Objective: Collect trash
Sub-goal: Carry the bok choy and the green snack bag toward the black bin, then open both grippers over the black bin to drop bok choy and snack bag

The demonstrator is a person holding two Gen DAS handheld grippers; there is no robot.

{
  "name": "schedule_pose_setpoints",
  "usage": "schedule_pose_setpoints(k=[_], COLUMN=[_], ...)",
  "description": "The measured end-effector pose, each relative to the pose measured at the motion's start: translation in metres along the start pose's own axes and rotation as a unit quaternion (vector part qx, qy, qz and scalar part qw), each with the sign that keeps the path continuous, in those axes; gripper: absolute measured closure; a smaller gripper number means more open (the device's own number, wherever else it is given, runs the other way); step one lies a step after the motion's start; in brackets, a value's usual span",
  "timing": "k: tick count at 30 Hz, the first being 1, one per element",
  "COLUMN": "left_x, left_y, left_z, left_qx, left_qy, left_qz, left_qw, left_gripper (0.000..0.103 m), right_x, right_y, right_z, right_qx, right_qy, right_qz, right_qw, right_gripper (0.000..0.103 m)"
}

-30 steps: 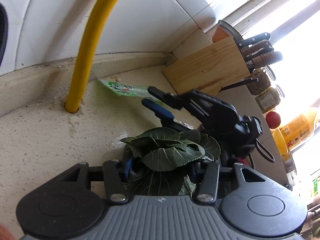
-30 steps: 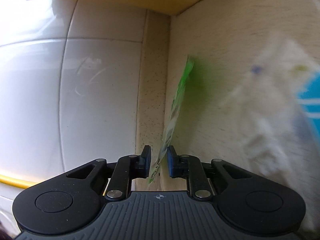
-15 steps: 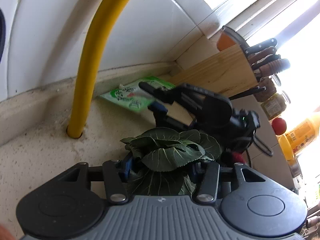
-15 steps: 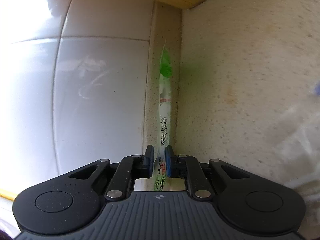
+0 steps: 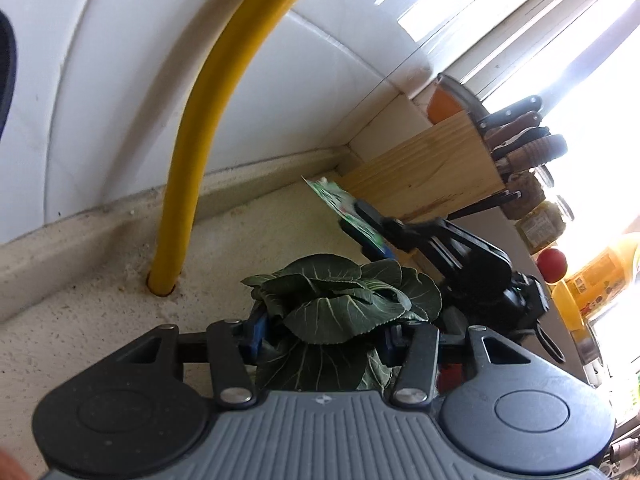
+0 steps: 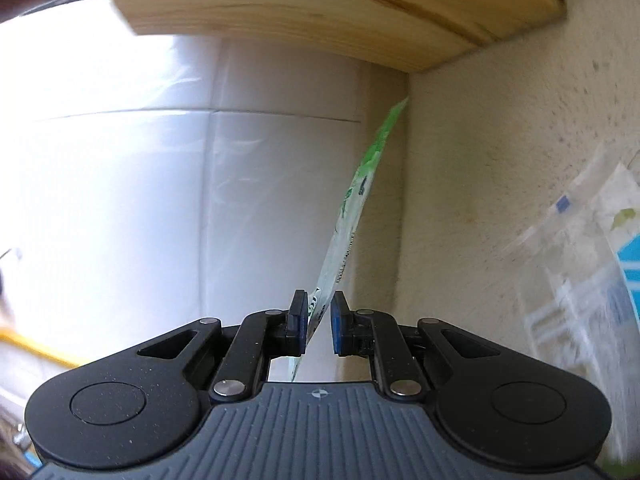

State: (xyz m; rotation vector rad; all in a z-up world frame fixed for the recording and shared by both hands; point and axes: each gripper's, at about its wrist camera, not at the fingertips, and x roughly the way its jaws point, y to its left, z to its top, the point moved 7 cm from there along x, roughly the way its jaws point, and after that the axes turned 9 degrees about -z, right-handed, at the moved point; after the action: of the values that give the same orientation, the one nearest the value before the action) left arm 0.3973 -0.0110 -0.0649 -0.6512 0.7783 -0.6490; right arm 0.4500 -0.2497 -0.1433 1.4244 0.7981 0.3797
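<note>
A kitchen corner, seen from two hand-held grippers. The right gripper (image 6: 318, 318) has a flat green and white wrapper (image 6: 352, 216) between its blue fingers (image 6: 299, 316). The wrapper runs edge-on, its long axis pointing straight ahead and slightly upward from the fingers toward the corner where the white tiled wall (image 6: 120, 200) meets the speckled surface (image 6: 500, 140). A small gap shows between the wrapper and the finger on one side, so the fingers appear only loosely closed around it; I cannot tell whether they are truly pinching it. A wooden knife block (image 6: 320, 12) sits just past the wrapper's far tip, and a clear plastic bag (image 6: 580, 248) lies on the surface off to one side.

The left gripper (image 5: 322, 332) has its fingers pressed onto a leafy green vegetable (image 5: 340, 304), the dark leaves bulging out between and over them. From this view the right gripper appears just beyond the leaves, lifting the wrapper clear of the surface in front of the knife block. A yellow pipe (image 5: 188, 168) rises from the surface beside the wall.

Both pieces of rubbish look to be off the surface, one per gripper. The wrapper hangs forward of the right fingers, so any carrying move probably depends on that hold being firm.
</note>
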Motion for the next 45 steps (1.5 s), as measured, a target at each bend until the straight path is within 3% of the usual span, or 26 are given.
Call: schedule_pose_setpoints(k=[4,12,20,27,34,39,45], left_x=[-0.017,-0.06,-0.117,-0.189,-0.26,-0.288,-0.288], left_y=[-0.009,-0.028,-0.043,-0.038,-0.014,0.009,0.035], left_z=[0.002,0.002,-0.018,-0.056,-0.112,-0.14,-0.161], left_qx=[0.011,0.032,0.04,0.02,-0.032,-0.068,-0.096], left_qy=[-0.013,-0.04,-0.069,-0.102,-0.132,-0.149,-0.143], left_qz=[-0.001,0.007,0.022,0.078,0.146,0.179,0.202], left_qw=[0.9999,0.9987,0.9966,0.9915,0.9799,0.97,0.9641], left_gripper=[0.057,0.057,0.057,0.057,0.057,0.057,0.057], right_x=[-0.012,-0.042,-0.053,-0.032,-0.001,0.012,0.023], right_y=[0.037,0.075,0.099,0.114,0.113,0.102,0.081], right_z=[-0.012,-0.047,-0.109,-0.194,-0.283,-0.323,-0.351], right_qx=[-0.044,-0.1,-0.139,-0.164,-0.196,-0.207,-0.222], right_qy=[0.006,0.027,0.09,0.188,0.293,0.337,0.363], right_qz=[0.007,0.029,0.052,0.07,0.059,0.041,-0.003], right_qw=[0.999,0.994,0.985,0.966,0.934,0.918,0.905], right_gripper=[0.084,0.084,0.083,0.081,0.079,0.078,0.075])
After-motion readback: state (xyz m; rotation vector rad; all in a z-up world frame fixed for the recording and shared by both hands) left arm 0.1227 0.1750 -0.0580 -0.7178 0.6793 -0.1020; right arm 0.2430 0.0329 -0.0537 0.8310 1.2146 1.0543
